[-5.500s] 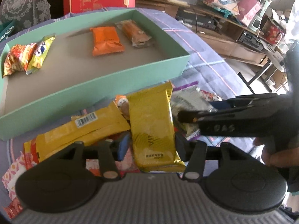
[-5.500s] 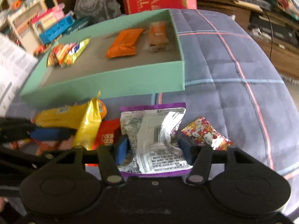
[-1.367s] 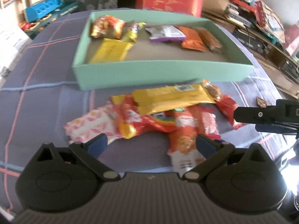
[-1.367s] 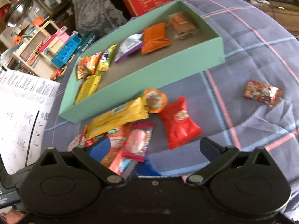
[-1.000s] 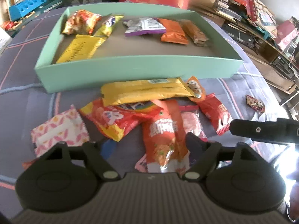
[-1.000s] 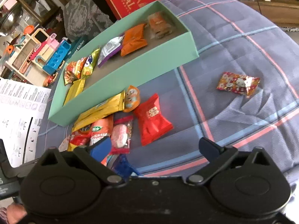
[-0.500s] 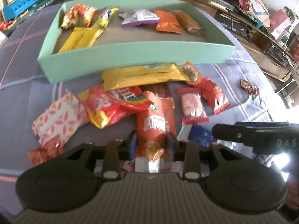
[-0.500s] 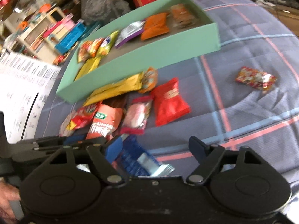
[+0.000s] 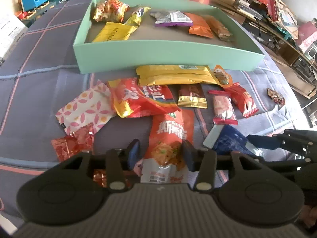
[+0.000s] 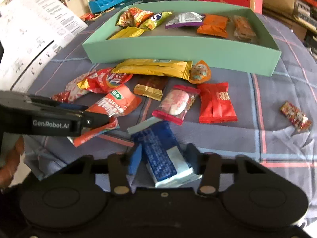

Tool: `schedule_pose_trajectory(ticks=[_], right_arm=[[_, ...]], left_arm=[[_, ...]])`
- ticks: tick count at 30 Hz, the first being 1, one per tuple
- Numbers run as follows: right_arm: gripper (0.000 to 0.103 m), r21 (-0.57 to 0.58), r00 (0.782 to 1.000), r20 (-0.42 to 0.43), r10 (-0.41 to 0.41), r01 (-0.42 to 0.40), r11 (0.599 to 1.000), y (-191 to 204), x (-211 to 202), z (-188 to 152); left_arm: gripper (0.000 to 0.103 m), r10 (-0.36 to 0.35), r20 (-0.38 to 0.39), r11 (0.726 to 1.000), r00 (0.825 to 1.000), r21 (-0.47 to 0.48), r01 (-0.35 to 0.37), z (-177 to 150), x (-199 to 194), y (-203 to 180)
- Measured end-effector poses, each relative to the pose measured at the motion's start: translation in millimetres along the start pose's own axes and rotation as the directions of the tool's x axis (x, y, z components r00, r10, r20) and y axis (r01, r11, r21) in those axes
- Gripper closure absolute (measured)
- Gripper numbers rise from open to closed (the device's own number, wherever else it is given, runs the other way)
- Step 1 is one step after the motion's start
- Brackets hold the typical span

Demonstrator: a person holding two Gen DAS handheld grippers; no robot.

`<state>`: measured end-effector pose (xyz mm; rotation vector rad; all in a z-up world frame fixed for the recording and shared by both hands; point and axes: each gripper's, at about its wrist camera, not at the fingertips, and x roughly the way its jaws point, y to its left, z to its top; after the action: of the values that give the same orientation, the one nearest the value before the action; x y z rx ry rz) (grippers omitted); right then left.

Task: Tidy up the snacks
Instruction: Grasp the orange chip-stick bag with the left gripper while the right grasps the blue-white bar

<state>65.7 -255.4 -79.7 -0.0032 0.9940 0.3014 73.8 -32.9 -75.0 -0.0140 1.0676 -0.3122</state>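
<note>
On the plaid cloth, short of the green tray (image 9: 158,53), two loose snacks lie in reach. Left: my left claw (image 9: 160,154) has just been opening and stands open astride the orange pouch (image 9: 172,130), one pad clear of it. I judge the pouch light, puffy, crushable and slick, so it is best pinched at the flat near seam. Its long axis runs from the claw toward the tray. Right: my right claw (image 10: 164,158) has just been closing, and its pads appear to touch both long edges of the blue packet (image 10: 158,148). The packet looks flat, stiffer and glossy. Its axis leans leftward toward the tray.
</note>
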Motion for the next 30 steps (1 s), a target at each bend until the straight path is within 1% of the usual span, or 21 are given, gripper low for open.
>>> schedule_pose_trajectory(ticks=[2,6,11,14,17,21,22,23,24,25,26,30], right_arm=[[0.063,0.010,1.000,0.003,0.003,-0.003,1.000,-2,-2,0],[0.063,0.060,1.000,0.004,-0.003,0.003,0.998,-19,-6,-1],[0.063,0.110,1.000,0.009,-0.007,0.006,0.994,-32,-10,-10],[0.063,0.128,1.000,0.013,-0.011,0.010,0.992,-38,-14,-15],[0.062,0.126,1.000,0.017,-0.010,0.008,0.992,-37,-16,-18],[0.058,0.089,0.999,0.022,-0.024,0.022,0.996,-28,-14,-18],[0.058,0.079,0.999,0.024,-0.029,0.027,0.997,-27,-13,-17],[0.061,0.066,0.999,0.026,-0.035,0.033,0.997,-25,-13,-18],[0.063,0.047,0.998,0.028,-0.048,0.046,0.998,-24,-13,-18],[0.065,0.037,0.998,0.032,-0.060,0.059,0.998,-24,-13,-18],[0.065,0.042,0.997,0.035,-0.066,0.065,0.997,-26,-13,-18],[0.065,0.119,0.993,0.046,-0.108,0.102,0.988,-43,-18,-21]], left_arm=[[0.052,0.007,0.000,1.000,1.000,-0.002,-0.007,0,0,0],[0.047,0.019,-0.006,1.000,1.000,0.014,-0.019,0,1,-4],[0.046,0.016,-0.012,0.997,1.000,0.082,-0.015,2,7,-23],[0.045,0.028,-0.013,0.990,1.000,0.136,-0.026,2,11,-36],[0.045,0.032,-0.012,0.985,0.999,0.170,-0.030,1,13,-45],[0.045,0.034,-0.009,0.978,0.999,0.205,-0.032,-1,13,-56],[0.047,0.034,-0.007,0.977,0.999,0.210,-0.031,-1,13,-58],[0.051,0.031,-0.003,0.976,1.000,0.215,-0.029,-1,13,-60],[0.058,0.019,-0.001,0.975,1.000,0.222,-0.019,-2,12,-62],[0.061,0.012,0.004,0.974,1.000,0.227,-0.013,-2,11,-63],[0.061,0.009,0.011,0.973,1.000,0.230,-0.012,-2,10,-64],[0.061,-0.039,0.050,0.972,0.998,0.234,0.026,-4,1,-65]])
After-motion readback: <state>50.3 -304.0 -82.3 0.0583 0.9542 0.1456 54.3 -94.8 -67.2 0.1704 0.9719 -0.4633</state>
